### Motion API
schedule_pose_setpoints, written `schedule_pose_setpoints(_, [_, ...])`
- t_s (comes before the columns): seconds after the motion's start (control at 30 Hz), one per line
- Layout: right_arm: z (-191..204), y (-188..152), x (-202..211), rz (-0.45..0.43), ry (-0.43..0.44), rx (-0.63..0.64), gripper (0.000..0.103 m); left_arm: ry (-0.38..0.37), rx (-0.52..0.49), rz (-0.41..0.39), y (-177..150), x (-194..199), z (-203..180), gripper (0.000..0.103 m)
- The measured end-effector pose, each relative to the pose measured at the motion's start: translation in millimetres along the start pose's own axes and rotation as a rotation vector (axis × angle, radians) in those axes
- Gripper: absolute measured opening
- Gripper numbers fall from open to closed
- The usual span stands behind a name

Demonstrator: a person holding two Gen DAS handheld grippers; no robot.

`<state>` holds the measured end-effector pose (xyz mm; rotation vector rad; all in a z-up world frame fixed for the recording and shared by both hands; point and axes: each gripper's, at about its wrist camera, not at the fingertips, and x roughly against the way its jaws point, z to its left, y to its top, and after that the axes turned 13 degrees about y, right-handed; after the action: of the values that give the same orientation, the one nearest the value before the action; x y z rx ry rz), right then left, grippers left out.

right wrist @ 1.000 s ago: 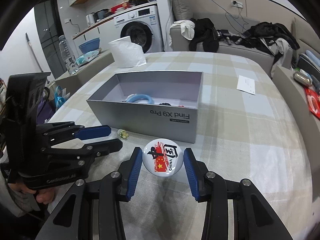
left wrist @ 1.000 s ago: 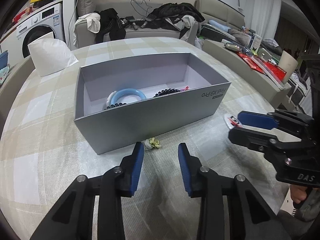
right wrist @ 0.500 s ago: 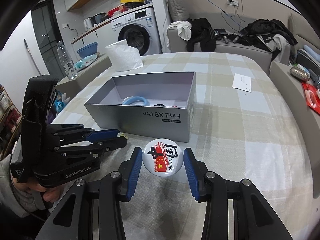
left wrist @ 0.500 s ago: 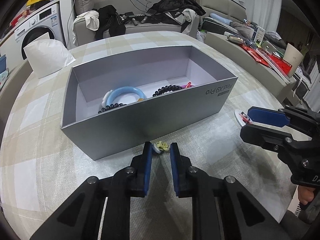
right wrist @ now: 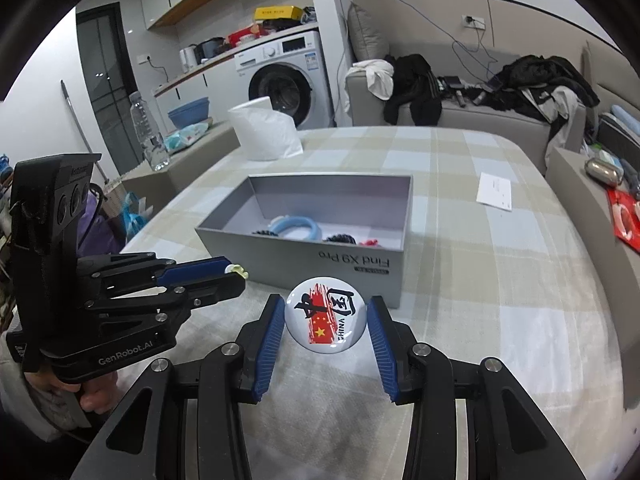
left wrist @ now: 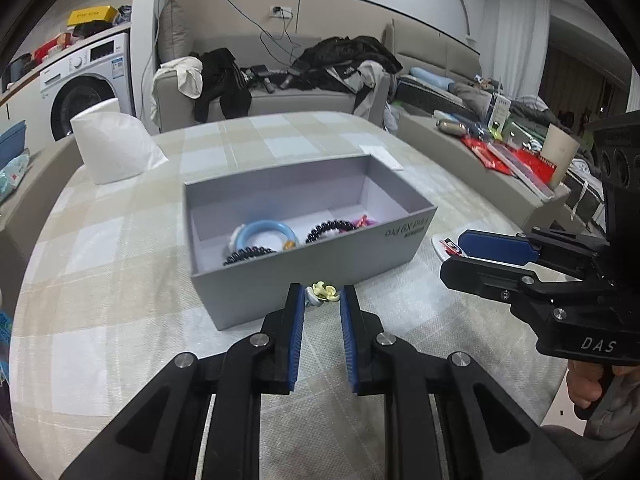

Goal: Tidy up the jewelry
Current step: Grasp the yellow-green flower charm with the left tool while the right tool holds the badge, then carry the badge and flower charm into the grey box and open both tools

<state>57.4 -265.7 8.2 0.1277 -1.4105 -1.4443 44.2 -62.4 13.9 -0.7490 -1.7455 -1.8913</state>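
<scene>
My left gripper (left wrist: 322,298) is shut on a small yellow flower ornament (left wrist: 324,291) and holds it above the cloth in front of the grey box (left wrist: 304,256). The box holds a blue bangle (left wrist: 264,232), black bead bracelets (left wrist: 250,255) and a pink item (left wrist: 365,221). My right gripper (right wrist: 326,308) is shut on a round white badge (right wrist: 325,317) with red flag print, held in front of the box (right wrist: 320,258). The left gripper (right wrist: 230,274) shows in the right wrist view with the flower (right wrist: 236,270) at its tips.
A white tissue pack (left wrist: 114,146) stands at the table's far left. A white paper slip (right wrist: 495,191) lies on the checked cloth right of the box. A sofa with clothes (left wrist: 288,76) and a washing machine (right wrist: 286,76) stand beyond the table.
My left gripper closed on the flower ornament and lifted it off the cloth. The right gripper rose and keeps holding the badge.
</scene>
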Motion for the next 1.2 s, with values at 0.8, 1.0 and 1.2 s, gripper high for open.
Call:
schedule_pose_setpoints(0.8, [0,30,11,-0.126,-0.018,0.005,0.041,0.070,0.107,-0.135,23,19,29,0.013])
schedule_pose_setpoints(1.0, [-7,37,6,-0.138,-0.023,-0.008,0.041,0.079,0.117,-0.150,30,17,32,0.013])
schedule_pose_setpoints(1.2, [-14,45,1,-0.150,-0.027,-0.016,0.041,0.084,0.115,-0.158,37,11,33,0.014])
